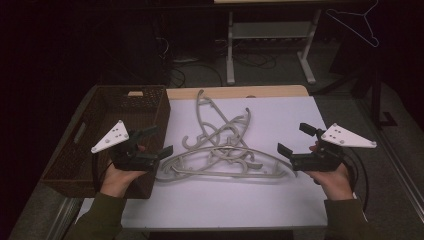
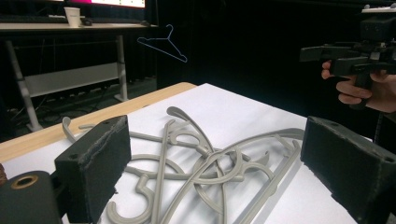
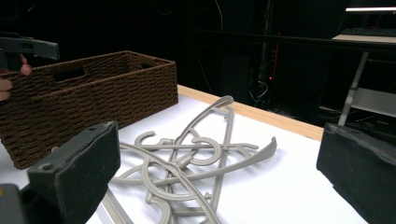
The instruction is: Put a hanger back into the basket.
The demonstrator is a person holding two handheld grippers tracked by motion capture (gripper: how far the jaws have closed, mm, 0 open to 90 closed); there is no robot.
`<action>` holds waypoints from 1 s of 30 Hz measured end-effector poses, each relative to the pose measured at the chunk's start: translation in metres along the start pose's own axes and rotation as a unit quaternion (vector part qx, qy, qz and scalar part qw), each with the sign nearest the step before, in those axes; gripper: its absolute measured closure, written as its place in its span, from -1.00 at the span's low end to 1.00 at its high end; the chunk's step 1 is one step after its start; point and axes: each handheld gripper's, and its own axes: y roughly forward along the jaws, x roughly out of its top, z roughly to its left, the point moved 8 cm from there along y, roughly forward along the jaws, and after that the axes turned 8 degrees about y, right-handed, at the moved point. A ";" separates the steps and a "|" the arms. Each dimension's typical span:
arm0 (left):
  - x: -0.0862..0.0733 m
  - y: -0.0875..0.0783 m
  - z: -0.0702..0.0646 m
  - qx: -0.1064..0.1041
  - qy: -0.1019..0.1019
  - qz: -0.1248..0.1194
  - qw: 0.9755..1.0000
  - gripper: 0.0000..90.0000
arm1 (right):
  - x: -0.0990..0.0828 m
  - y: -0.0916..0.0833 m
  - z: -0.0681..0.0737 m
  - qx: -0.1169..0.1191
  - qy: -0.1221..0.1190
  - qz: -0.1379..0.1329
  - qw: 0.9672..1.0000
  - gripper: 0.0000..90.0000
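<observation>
A tangled pile of several beige plastic hangers lies on the white table top; it also appears as the hangers and the hangers in the two gripper views. My left gripper hovers at the pile's left edge, open, with nothing between its pads. My right gripper hovers at the pile's right end, open and empty too. In the left gripper view my left gripper frames the pile, with the right gripper farther off. In the right gripper view my right gripper also faces the pile.
A dark woven basket stands on the table's left side, beside my left hand, and shows as the basket too. A thin wire hanger hangs in the dark background. A desk frame stands beyond the table's wooden far edge.
</observation>
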 end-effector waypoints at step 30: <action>-0.002 0.060 -0.027 -0.041 0.022 0.112 0.993 -0.68 | -0.054 -0.016 -0.018 -0.046 0.004 0.085 0.995 -1.00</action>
